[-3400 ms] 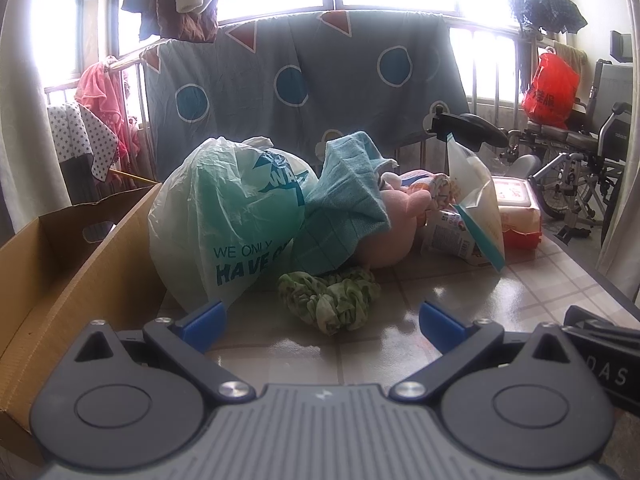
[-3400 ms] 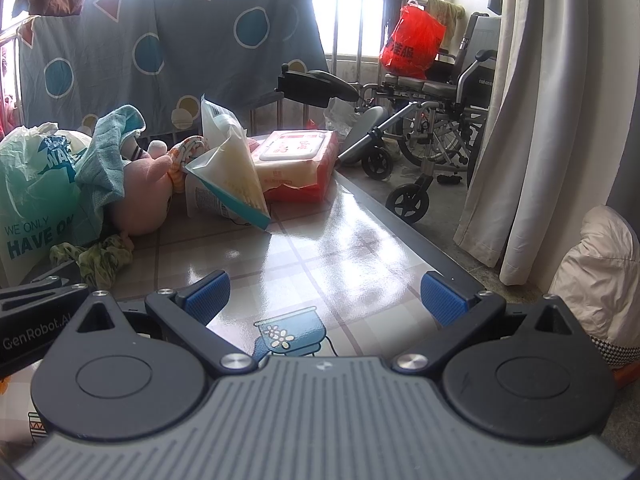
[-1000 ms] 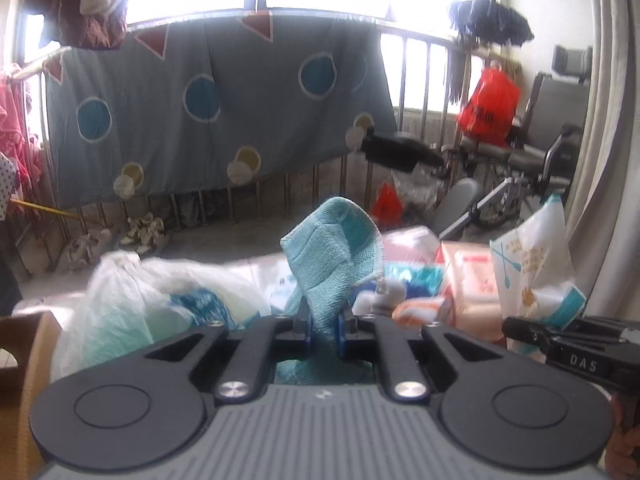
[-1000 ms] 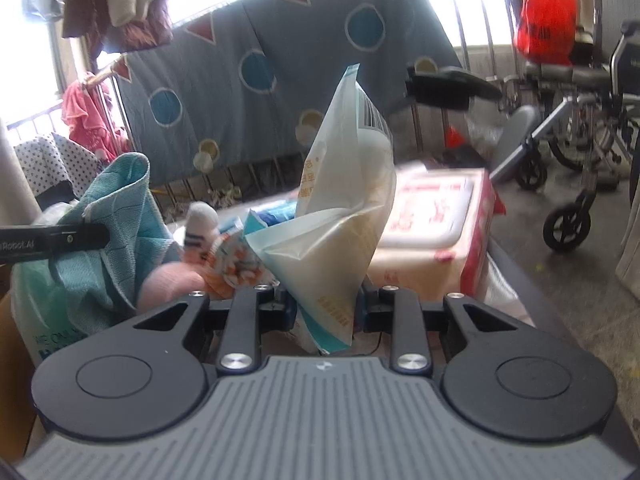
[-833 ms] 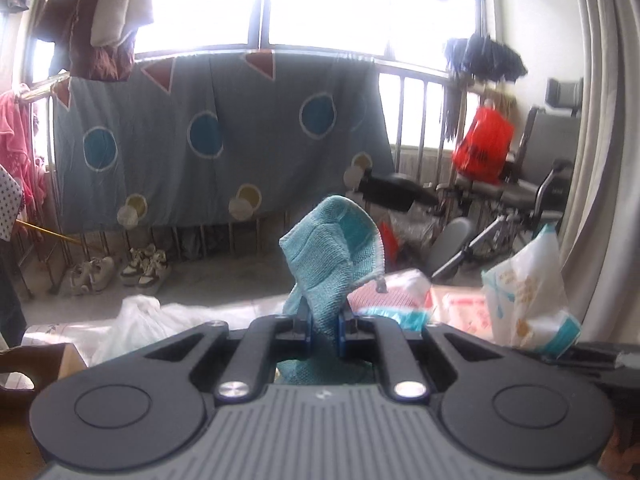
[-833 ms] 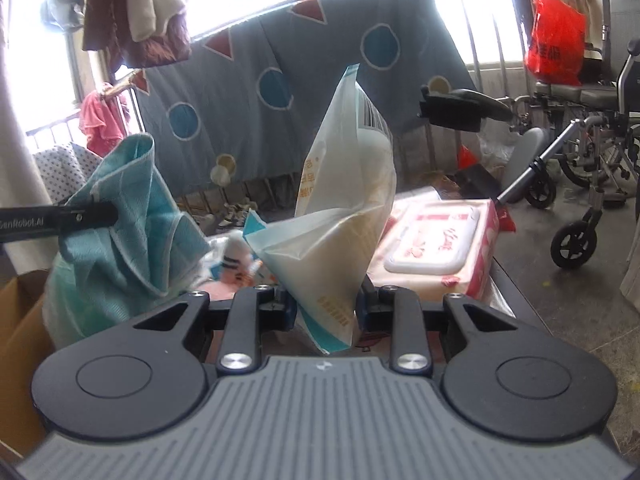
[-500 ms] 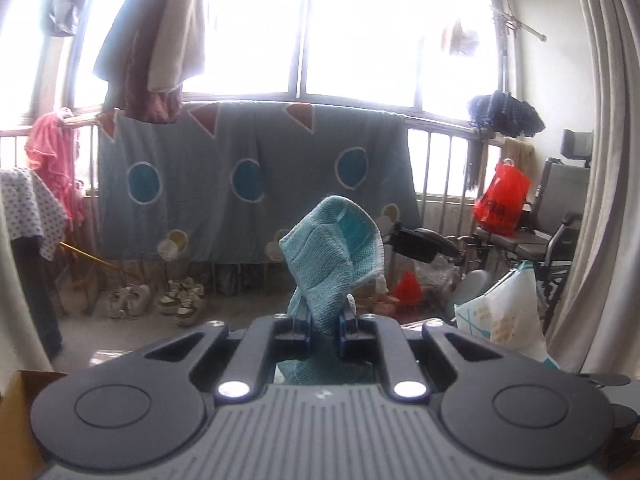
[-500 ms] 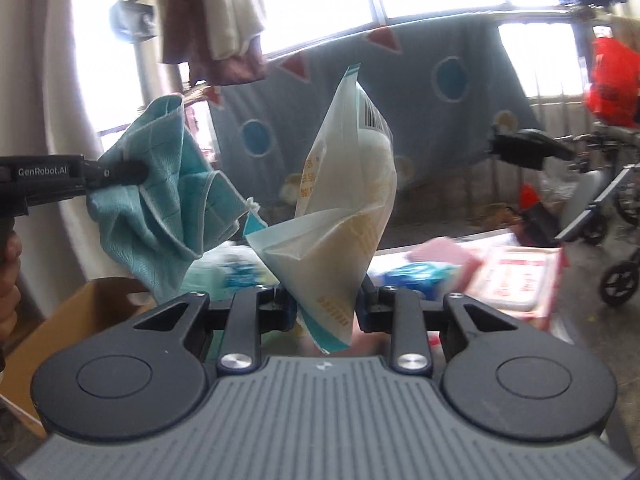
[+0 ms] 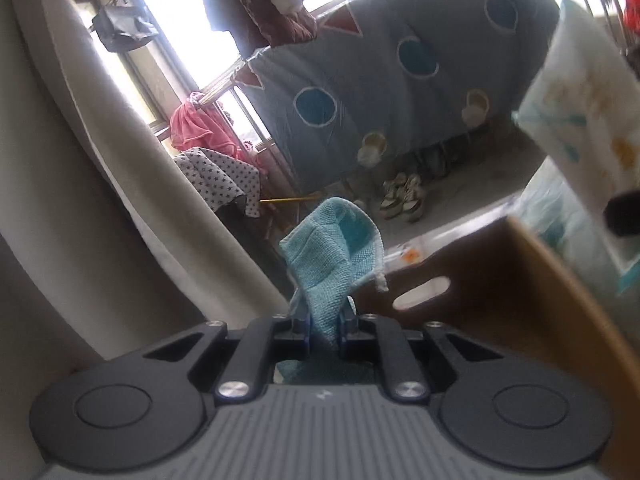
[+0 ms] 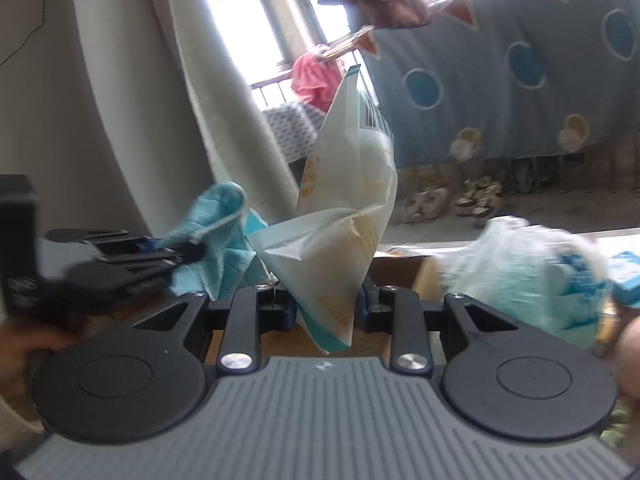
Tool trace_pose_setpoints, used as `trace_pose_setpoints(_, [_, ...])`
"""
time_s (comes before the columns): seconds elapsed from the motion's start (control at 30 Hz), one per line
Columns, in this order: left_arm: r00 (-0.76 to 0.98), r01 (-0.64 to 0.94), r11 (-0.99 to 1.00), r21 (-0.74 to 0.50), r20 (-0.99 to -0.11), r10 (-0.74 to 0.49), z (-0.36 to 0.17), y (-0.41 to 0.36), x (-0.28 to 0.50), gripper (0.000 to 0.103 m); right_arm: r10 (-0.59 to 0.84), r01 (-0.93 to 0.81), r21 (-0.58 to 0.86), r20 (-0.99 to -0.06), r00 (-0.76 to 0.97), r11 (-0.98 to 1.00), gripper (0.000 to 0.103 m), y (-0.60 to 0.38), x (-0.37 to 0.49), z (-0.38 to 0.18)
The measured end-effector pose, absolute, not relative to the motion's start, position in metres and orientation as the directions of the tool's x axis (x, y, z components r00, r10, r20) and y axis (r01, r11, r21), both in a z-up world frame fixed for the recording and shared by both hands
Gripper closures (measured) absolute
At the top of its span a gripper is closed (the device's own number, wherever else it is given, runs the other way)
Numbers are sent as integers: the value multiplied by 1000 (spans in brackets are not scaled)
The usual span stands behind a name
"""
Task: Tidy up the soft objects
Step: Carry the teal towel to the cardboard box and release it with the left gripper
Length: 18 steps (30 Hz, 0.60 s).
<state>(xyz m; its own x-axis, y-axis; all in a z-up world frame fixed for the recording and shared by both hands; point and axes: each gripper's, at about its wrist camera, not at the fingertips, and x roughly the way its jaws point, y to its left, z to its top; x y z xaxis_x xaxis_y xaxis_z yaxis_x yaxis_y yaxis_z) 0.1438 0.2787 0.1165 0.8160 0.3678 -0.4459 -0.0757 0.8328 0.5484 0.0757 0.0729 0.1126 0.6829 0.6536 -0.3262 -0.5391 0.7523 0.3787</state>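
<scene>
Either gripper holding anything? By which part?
Left gripper pinches the blue cloth by a lower fold. Right gripper clamps the white packet by its bottom corner.

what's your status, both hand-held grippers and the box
Left hand-held gripper shut on teal cloth. Right hand-held gripper shut on white pouch. Cardboard box just ahead, nothing blocking it.

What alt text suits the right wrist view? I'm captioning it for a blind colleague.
The right gripper pinches a crumpled white packet. To its left, the left gripper holds a teal cloth over a cardboard box.
</scene>
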Motion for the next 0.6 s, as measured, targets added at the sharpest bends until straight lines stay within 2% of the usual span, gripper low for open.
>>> trace_pose_setpoints(0.07, [796,-32,829,558,-488,359,88,282,178,87,671,-555,382,-336,661,739,76,93,82,110])
trace_pose_setpoints(0.17, [747,69,863,501,-599,288,41,284,232,74,678,-562,382,-363,639,734,76,110,93,98])
trace_pose_setpoints(0.23, [687,67,889,452,-667,287,21,284,258,63,677,-554,390,-390,624,735,76,114,102,86])
trace_pose_setpoints(0.27, [655,50,912,407,-703,278,17,285,265,56,673,-547,393,-404,620,739,76,114,105,80])
trace_pose_setpoints(0.33, [663,65,940,334,-719,210,17,296,260,27,667,-537,396,-422,614,745,76,117,111,73])
trace_pose_setpoints(0.4, [671,100,938,333,-719,184,22,304,249,17,673,-537,405,-422,608,740,76,118,117,69])
trace_pose_setpoints(0.5, [638,159,937,311,-757,143,32,316,228,14,665,-550,375,-435,607,746,76,113,122,61])
trace_pose_setpoints(0.57, [600,163,947,277,-790,127,31,326,222,19,662,-552,366,-443,604,749,76,111,128,58])
trace_pose_setpoints(0.6, [583,152,957,247,-804,115,30,332,224,28,663,-551,370,-443,603,748,76,110,131,56])
